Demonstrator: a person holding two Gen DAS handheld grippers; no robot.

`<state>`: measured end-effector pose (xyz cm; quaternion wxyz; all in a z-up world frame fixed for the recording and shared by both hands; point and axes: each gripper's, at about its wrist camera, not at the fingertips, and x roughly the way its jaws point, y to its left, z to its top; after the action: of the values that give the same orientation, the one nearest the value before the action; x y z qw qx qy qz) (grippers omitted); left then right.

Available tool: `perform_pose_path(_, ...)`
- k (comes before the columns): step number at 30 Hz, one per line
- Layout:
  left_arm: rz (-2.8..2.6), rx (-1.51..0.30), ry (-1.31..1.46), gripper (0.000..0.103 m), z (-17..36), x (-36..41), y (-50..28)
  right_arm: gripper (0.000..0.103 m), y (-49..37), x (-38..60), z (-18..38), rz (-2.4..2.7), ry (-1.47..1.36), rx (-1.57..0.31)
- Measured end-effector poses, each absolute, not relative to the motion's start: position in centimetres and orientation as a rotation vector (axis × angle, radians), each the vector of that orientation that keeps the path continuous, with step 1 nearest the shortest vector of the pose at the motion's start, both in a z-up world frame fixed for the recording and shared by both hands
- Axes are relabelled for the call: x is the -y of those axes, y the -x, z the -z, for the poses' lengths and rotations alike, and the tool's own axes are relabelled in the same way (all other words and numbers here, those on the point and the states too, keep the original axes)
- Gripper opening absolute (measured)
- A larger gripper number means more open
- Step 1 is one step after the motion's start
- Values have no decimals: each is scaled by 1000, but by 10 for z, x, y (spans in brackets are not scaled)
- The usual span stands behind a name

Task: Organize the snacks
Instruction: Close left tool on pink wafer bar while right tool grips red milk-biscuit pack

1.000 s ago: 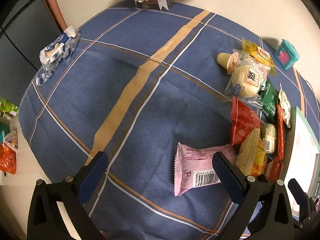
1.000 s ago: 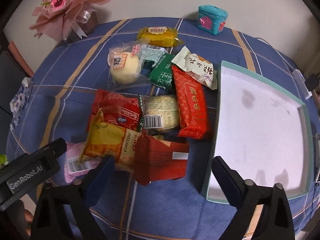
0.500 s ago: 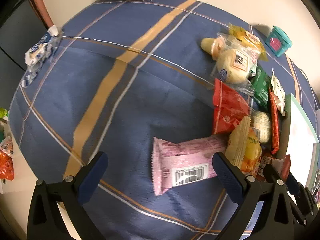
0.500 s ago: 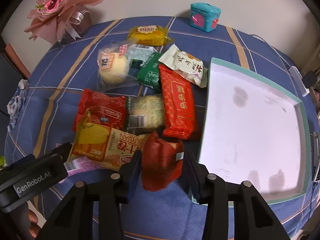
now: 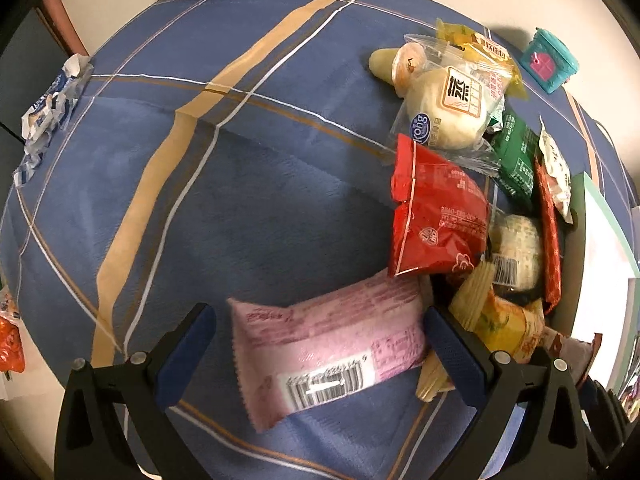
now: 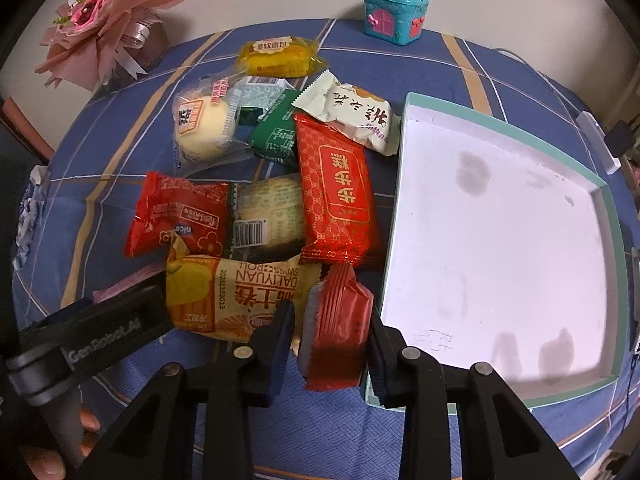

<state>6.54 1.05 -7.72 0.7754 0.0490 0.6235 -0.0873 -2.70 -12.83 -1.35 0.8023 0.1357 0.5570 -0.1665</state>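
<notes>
Right gripper (image 6: 330, 330): jaws just been closing, now clenched on a small dark-red foil snack packet (image 6: 336, 328), squeezed upright between the pads, near the table's front edge, just beside the tray's near-left corner.
Left gripper (image 5: 320, 344): released, jaws spread wide on either side of a long pink plastic-wrapped snack bar (image 5: 324, 352); pads clear of the wrapper; bar flat on the blue plaid tablecloth (image 5: 240, 200) towards the near edge.
White shallow tray with mint-green rim (image 6: 400, 220): on the table's right side, nothing inside.
Yellow swiss-roll wrapper (image 6: 240, 292): just left of the gripped packet, overlapping the pink bar's end.
Mid-table pile: red flower-print pouch (image 6: 180, 216), clear-wrapped pale cake (image 6: 272, 212), long red patterned pack (image 6: 336, 192) alongside the tray's left rim.
Further back: round bun in clear bag (image 6: 200, 128), green packet (image 6: 278, 130), cream packet (image 6: 356, 110), yellow cake pack (image 6: 276, 56).
Far edge: teal house-shaped tin (image 6: 394, 14), pink paper bouquet (image 6: 104, 24) at the far-left corner.
</notes>
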Motion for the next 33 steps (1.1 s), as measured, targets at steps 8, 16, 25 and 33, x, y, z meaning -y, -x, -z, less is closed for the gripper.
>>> perform_pose_path(8, 157, -1401, -52, 103, 98, -17, -79, 37, 24, 132, 18, 355, -289, -1203)
perform_pose_path(16, 137, -1374, -83, 103, 107, -5, -88, 36, 26, 133, 23, 369, -302, -1210)
perform_pose_path(25, 148, -1368, -75, 102, 108, 1, -95, 36, 28, 137, 26, 371, -304, -1211)
perform_pose_path(33, 189, -1366, -73, 82, 100, 5, -101, 28, 29, 139, 27, 370, -317, -1215)
